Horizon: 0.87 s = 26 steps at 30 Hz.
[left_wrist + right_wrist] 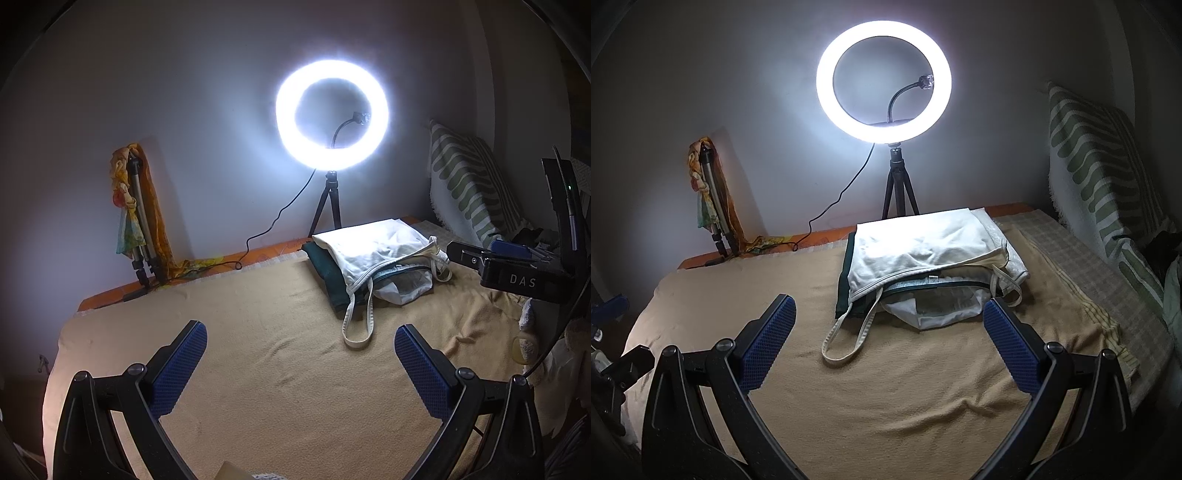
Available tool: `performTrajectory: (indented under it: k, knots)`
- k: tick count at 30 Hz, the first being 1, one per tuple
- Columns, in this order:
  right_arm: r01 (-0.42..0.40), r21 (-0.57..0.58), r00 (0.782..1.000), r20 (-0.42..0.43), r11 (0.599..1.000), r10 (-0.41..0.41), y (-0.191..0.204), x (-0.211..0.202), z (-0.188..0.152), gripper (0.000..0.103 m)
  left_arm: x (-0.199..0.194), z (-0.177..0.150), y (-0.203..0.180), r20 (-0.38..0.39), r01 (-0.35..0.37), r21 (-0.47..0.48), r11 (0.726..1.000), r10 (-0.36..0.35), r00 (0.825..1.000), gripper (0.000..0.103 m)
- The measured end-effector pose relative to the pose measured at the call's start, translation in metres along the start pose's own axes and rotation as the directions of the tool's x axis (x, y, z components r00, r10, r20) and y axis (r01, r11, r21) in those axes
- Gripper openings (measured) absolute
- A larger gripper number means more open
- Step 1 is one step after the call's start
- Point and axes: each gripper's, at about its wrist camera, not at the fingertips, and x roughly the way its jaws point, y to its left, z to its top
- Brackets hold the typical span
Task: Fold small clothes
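Dim room w/ a plain wall behind, lit by a ring light (883, 82) on a small tripod (899, 192) at the far edge of the bed. Tan blanket (886, 387) covers the bed; an orange sheet edge shows along the wall side. Pile of small clothes (923, 266) sits toward the far side of the blanket, just in front of the tripod: white garment on top, dark green piece under it at the left, paler pieces poking out at the near side, and a white strap loop (846, 343) trailing onto the blanket toward the camera. Striped green-and-white pillow (1100, 177) leans at the right. Second folded tripod w/ a yellow-orange cloth draped on it (136, 206) stands against the wall at left.

Left gripper (301, 360) spread wide, nothing btwn the blue pads, hovering over bare blanket, pile off to its far right. Right gripper (888, 334) also spread wide & empty, pointed at the pile, strap loop lying btwn its fingers in view
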Motion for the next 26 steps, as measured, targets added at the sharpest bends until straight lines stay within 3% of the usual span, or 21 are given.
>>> performTrajectory:
  k: [26]
  knots:
    - [-0.004,-0.009,1.0,-0.004,1.0,0.004,0.0071,-0.0001,-0.0025,0.103,-0.0047,-0.0025,0.0077,0.025,-0.008,-0.009,1.0,0.008,1.0,0.103]
